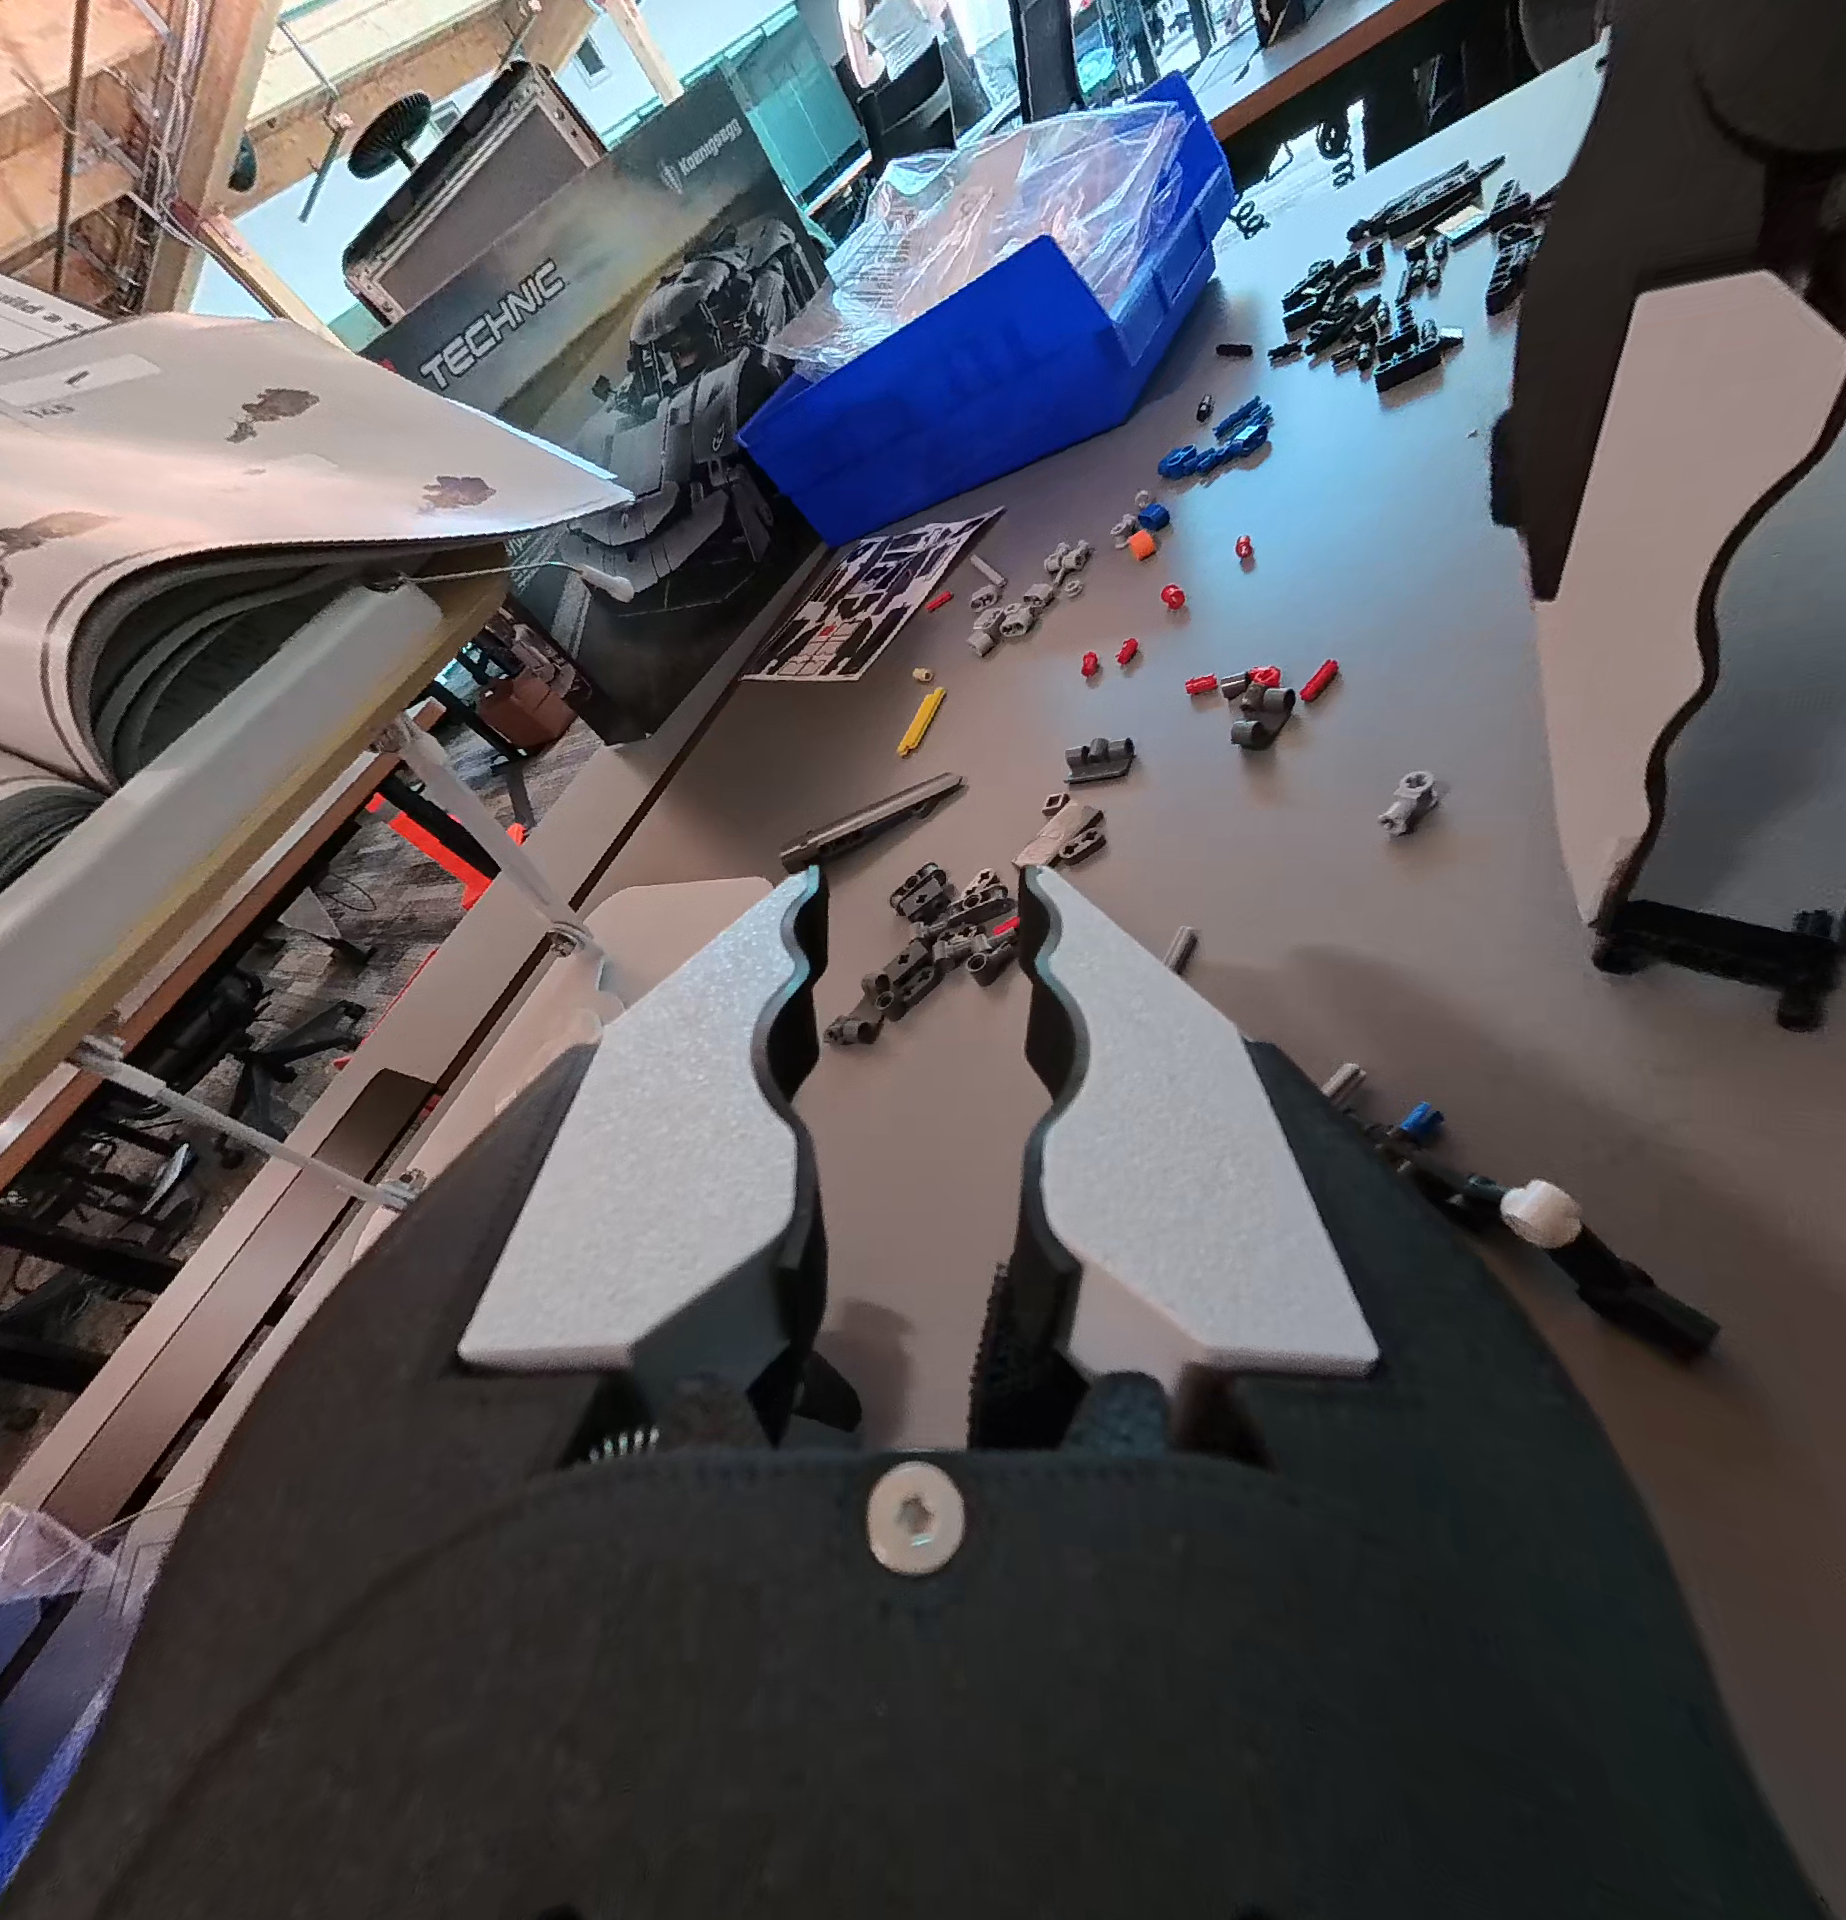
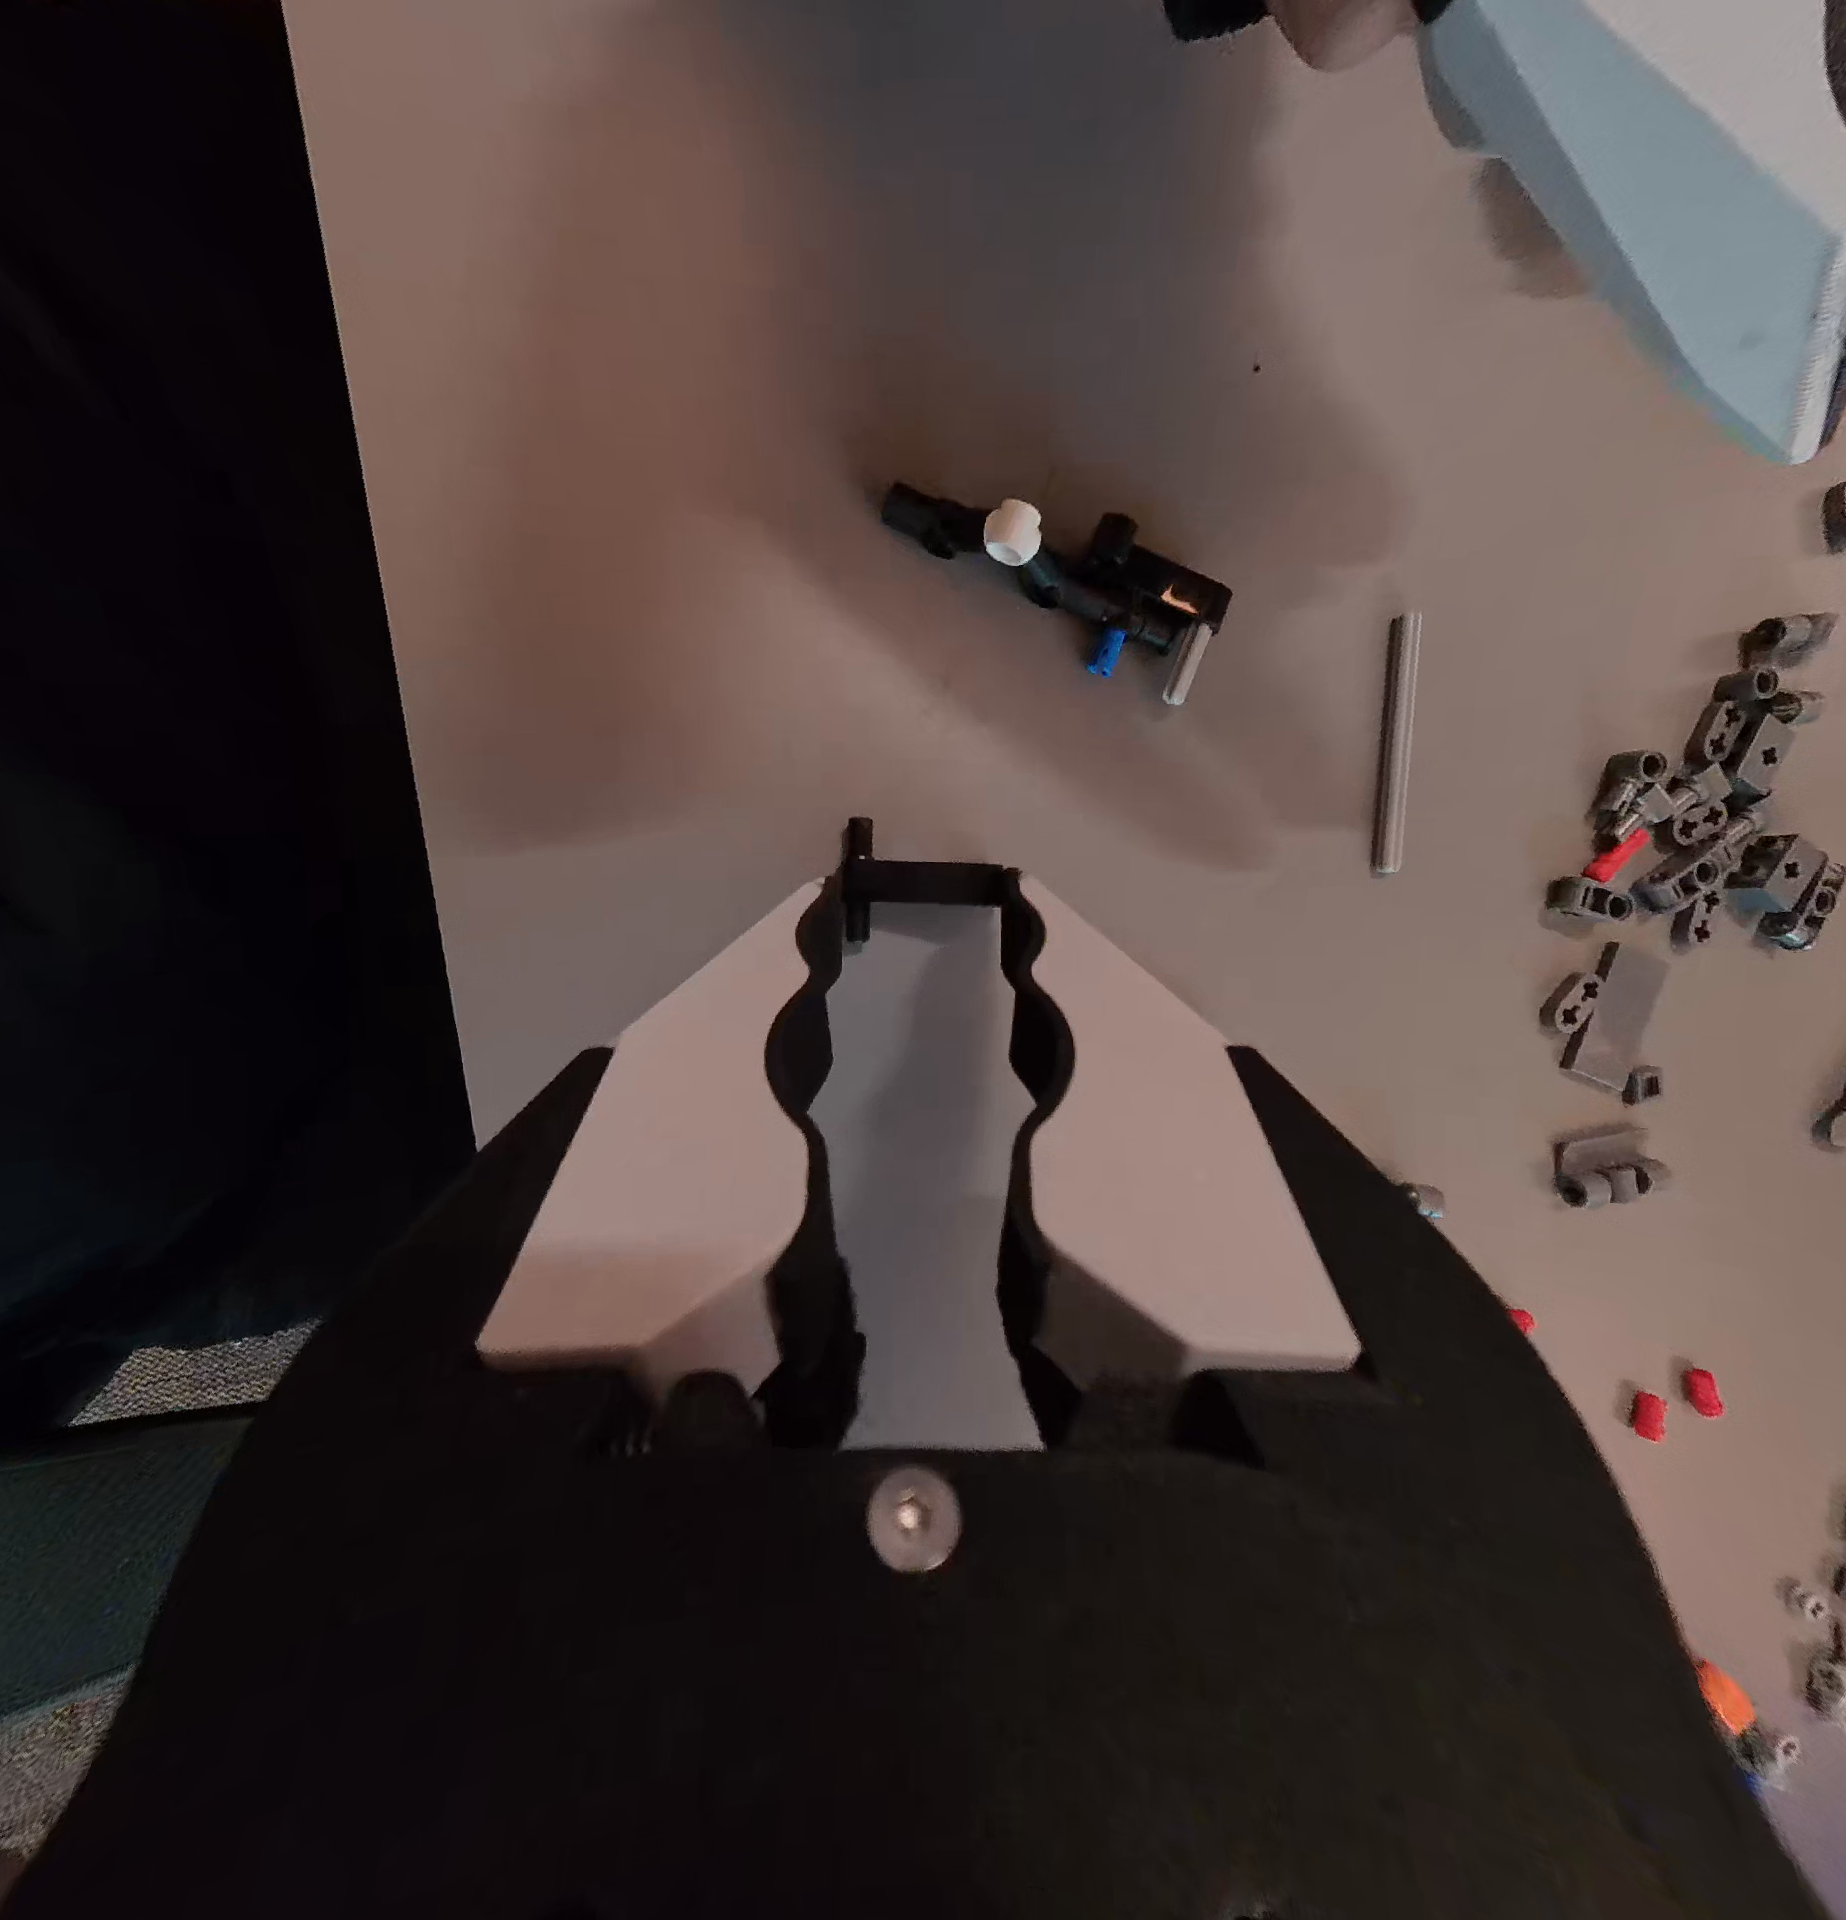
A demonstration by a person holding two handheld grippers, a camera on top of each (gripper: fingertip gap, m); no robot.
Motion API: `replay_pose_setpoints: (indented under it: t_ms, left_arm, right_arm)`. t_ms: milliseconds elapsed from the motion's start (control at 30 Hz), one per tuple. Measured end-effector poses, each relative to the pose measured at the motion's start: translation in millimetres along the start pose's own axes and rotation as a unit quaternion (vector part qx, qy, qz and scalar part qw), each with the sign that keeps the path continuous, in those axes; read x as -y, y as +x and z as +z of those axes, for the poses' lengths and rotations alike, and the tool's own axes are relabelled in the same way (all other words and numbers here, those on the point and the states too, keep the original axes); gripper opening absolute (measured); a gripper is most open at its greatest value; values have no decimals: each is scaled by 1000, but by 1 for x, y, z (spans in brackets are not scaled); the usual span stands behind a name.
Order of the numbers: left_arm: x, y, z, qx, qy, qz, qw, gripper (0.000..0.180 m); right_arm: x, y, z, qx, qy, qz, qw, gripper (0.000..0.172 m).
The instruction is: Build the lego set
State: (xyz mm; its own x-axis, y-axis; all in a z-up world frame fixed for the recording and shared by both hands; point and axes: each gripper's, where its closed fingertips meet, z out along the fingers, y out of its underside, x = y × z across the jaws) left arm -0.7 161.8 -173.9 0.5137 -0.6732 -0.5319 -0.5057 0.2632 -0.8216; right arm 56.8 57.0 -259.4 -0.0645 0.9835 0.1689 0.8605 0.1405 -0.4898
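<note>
- Your grey table (image 2: pixel 690 416) carries everything; in the left wrist view a blue bin (image 1: pixel 1002 353) stuffed with clear plastic sits at about 12 o'clock, well beyond the loose parts.
- Your left gripper (image 1: pixel 919 883) hovers with its fingers spread and nothing between them; a heap of dark grey connectors (image 1: pixel 940 945) lies on the table just under the tips.
- A black assembly with a white knob (image 2: pixel 1054 566) lies at 12 o'clock from your right gripper, apart from it.
- Your right gripper (image 2: pixel 934 883) is clenched on a short black beam (image 2: pixel 934 885) spanning tip to tip, a small pin crossing its 9 o'clock end.
- That beam looks light, stiff and smooth, so it could pivot or slip; gripping it end to end as you do seems sound, provided the pin is left clear.
</note>
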Motion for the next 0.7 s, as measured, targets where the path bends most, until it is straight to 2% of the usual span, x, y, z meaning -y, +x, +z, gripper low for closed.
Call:
replay_pose_setpoints:
  t_ms: [233,267,300,400,467,700]
  left_arm:
    - [6,-2,-5,-8,2,-4,1000,33]
    - [8,-2,-7,-17,-2,-10,1000,33]
    - [10,0,-10,-32,-7,-22,999,35]
    - [20,5,-22,-70,-34,-42,996,42]
    - [21,11,-32,-85,-69,-19,994,43]
    - [-7,26,-71,-63,-127,-29,989,38]
  right_arm:
    - [5,5,3,6,22,28,999,25]
    - [6,6,3,7,29,32,999,21]
    - [8,9,2,3,37,39,999,1]
    - [7,14,2,5,42,53,998,15]
    - [4,13,3,-1,32,46,998,15]
    - [17,-3,-6,-15,70,36,997,17]
